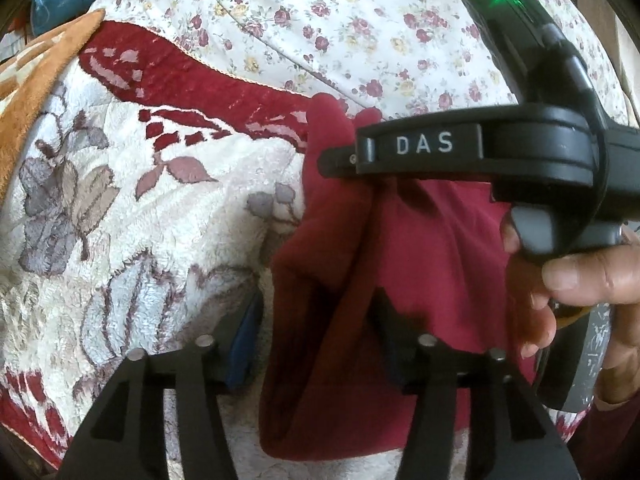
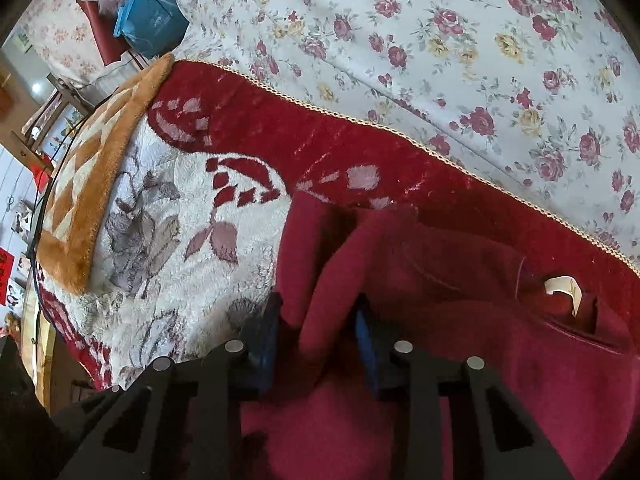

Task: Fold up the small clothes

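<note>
fluffy white and red flowery blanket (image 2: 192, 216) lies under my soft dark red top (image 2: 460, 272); my left tool (image 1: 316, 344) and right tool (image 2: 316, 340) both pinch its folds.

Garment (image 2: 460, 280) lies on the blanket (image 2: 180, 220), sheet (image 2: 440, 40) behind, cushion (image 2: 92, 184) left

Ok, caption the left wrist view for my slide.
Left gripper straddles a raised fold of the dark red garment above a floral blanket, right gripper alongside.
</note>
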`<state>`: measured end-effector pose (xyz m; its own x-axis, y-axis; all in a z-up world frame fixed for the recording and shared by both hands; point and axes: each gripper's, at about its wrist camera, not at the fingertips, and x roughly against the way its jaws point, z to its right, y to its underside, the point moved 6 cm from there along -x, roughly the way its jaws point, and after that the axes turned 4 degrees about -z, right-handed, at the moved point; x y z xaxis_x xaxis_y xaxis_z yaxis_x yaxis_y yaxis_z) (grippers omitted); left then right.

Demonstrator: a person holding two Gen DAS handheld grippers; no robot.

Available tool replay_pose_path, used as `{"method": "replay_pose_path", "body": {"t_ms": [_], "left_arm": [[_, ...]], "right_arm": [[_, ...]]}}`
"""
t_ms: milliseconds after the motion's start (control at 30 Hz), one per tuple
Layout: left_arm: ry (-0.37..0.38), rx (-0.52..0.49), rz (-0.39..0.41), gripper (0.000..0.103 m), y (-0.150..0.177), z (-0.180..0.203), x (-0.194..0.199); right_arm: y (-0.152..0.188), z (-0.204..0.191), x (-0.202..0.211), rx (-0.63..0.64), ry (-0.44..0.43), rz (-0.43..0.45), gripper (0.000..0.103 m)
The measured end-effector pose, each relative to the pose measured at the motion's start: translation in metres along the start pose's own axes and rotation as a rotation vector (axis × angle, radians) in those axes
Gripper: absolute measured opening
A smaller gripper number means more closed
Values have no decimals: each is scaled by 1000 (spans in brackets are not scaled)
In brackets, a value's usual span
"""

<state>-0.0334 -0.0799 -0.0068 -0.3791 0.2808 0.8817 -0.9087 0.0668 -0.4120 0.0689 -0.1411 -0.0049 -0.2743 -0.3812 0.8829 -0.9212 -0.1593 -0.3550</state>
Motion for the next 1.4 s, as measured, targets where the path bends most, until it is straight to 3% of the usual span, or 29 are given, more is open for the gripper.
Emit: {"method": "replay_pose_path", "body": {"t_ms": [67,367,400,467,533,633,867,1067,1167,1400], "left_arm": [[-2,2,-3,62,0,-3,-1],[-3,1,-28,67,0,-2,-9],[5,8,-33,65,1,-3,-10],[72,30,-62,26,1,0,-11],[104,27,-72,16,1,6,-8],[74,-11,-47,13,0,15,1],[121,-32,7,13,-2,48,30],[161,-152,33,13,-2,125,52],[185,-210,23,13,-1,171,49],[218,-303,-52,13,10,265,5]], "right_arm": [[0,0,0,-8,-10,1,37],[0,4,5,-17,-31,11,37],[1,4,6,-19,-35,14,36],[1,5,9,-25,-47,19,35],[3,7,13,-32,-62,24,30],[4,10,23,-49,-95,38,25],[17,30,77,-81,-166,117,21],[39,74,141,-104,-146,180,21],[57,112,171,-131,-94,205,20],[99,211,179,-300,-12,194,18]]}}
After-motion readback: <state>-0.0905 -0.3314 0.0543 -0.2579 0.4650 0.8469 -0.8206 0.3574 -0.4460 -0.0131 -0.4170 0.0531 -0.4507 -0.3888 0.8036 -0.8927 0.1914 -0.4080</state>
